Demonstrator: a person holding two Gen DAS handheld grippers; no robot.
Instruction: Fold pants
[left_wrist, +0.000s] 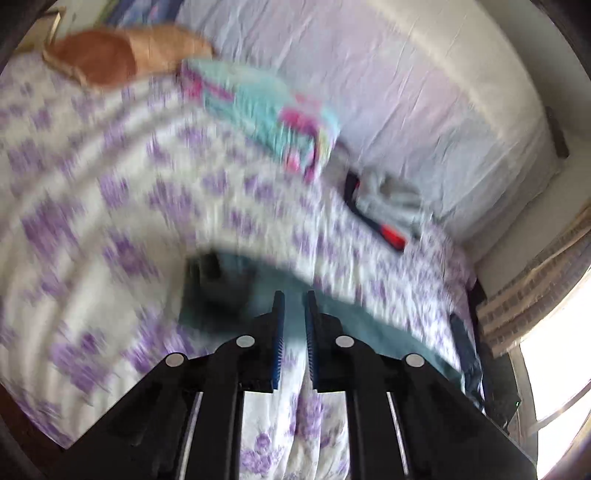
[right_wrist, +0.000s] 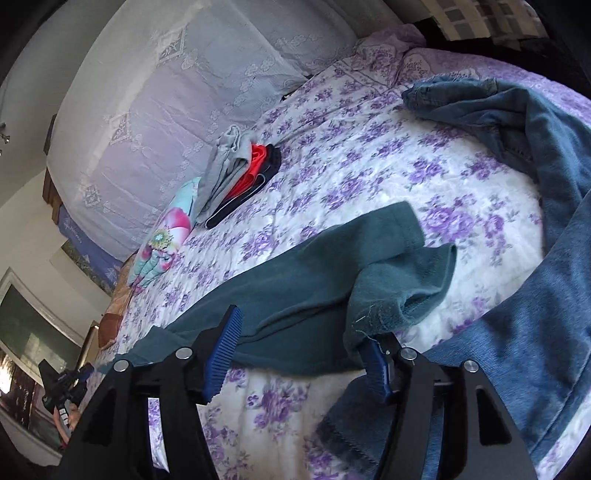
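Teal pants (right_wrist: 317, 280) lie spread across the purple floral bedspread (right_wrist: 369, 166), one leg end rumpled by my right gripper's right finger. My right gripper (right_wrist: 299, 354) is open, its jaws wide apart over the pants' near edge, holding nothing. In the blurred left wrist view the teal pants (left_wrist: 362, 321) lie just past my left gripper (left_wrist: 294, 306). Its blue pads (left_wrist: 279, 332) stand close with a narrow gap, and I see no cloth between them. The left gripper also shows far left in the right wrist view (right_wrist: 62, 384).
Blue jeans (right_wrist: 535, 258) lie along the bed's right side. A folded stack of grey, red and black clothes (right_wrist: 240, 177) sits near the lace-covered pillows (right_wrist: 184, 110), with a turquoise and pink garment (right_wrist: 162, 247) beside it. An orange cushion (left_wrist: 110, 55) lies at the far end.
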